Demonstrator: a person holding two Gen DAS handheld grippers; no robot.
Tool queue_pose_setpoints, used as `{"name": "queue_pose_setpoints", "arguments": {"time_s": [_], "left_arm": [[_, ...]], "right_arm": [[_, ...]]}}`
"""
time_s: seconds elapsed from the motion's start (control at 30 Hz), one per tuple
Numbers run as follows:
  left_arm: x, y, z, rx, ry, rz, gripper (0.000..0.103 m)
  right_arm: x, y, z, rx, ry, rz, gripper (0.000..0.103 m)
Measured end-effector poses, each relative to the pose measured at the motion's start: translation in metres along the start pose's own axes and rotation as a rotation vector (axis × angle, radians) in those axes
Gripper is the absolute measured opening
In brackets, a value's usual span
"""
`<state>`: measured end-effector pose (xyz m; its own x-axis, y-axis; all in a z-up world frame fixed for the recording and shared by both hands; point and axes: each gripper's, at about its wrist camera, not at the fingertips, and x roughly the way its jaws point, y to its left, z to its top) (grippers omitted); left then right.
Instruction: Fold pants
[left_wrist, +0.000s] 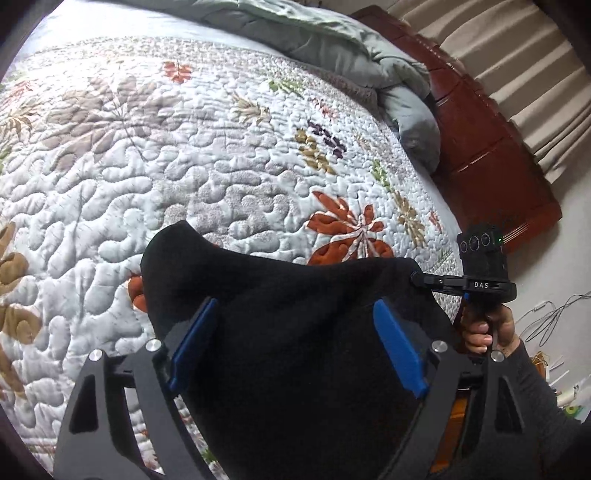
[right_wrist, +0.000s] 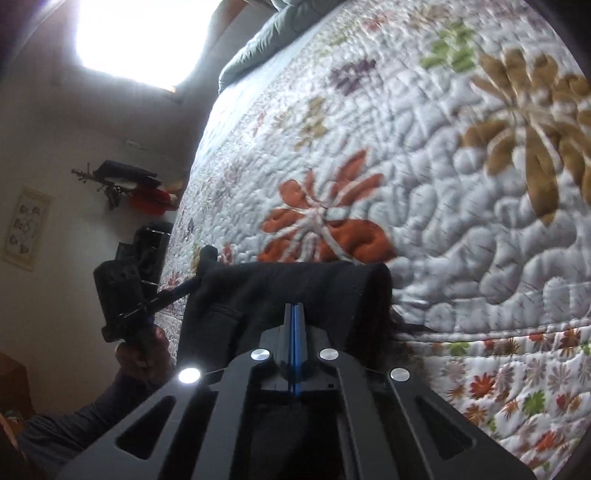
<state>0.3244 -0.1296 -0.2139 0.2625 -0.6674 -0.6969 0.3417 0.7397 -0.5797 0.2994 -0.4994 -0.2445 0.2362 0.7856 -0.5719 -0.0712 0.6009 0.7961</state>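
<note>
Pants, black soft knit, limp and light; sagging between spread left claw fingers, pinched at top edge by right claw. Best gripped at waistband corners.

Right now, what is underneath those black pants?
Under the black pants lies a flowered quilt on the bed; an orange flower shows just past their edge. The quilt directly beneath the cloth is covered, so anything there cannot be seen.
</note>
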Motion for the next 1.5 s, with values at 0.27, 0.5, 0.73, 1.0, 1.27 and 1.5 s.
{"name": "queue_pose_setpoints", "arguments": {"time_s": [0.27,0.5,0.73,1.0,1.27,1.5], "left_arm": [[-0.034,-0.004,-0.001,0.003,-0.070,-0.015,0.084],[-0.089,-0.041,-0.062,0.130,-0.122,-0.024,0.086],[-0.061,-0.026,-0.114,0.108,-0.036,-0.034,0.078],[-0.048,-0.017,-0.114,0.098,-0.018,-0.064,0.079],[-0.077,-0.012,-0.108,0.087,-0.048,-0.081,0.093],[-0.078,0.045,-0.080,-0.154,0.016,-0.126,0.094]], "right_arm": [[-0.032,0.025,-0.011,-0.062,-0.062,0.016,0.013],[-0.050,0.085,-0.067,-0.191,-0.033,0.013,0.016],[-0.018,0.061,-0.109,-0.193,0.060,-0.063,0.005],[-0.026,0.021,-0.108,-0.117,0.025,-0.009,0.000],[-0.067,0.017,-0.099,-0.033,-0.034,-0.041,0.020],[-0.076,0.010,-0.065,0.073,-0.047,-0.059,0.095]]}}
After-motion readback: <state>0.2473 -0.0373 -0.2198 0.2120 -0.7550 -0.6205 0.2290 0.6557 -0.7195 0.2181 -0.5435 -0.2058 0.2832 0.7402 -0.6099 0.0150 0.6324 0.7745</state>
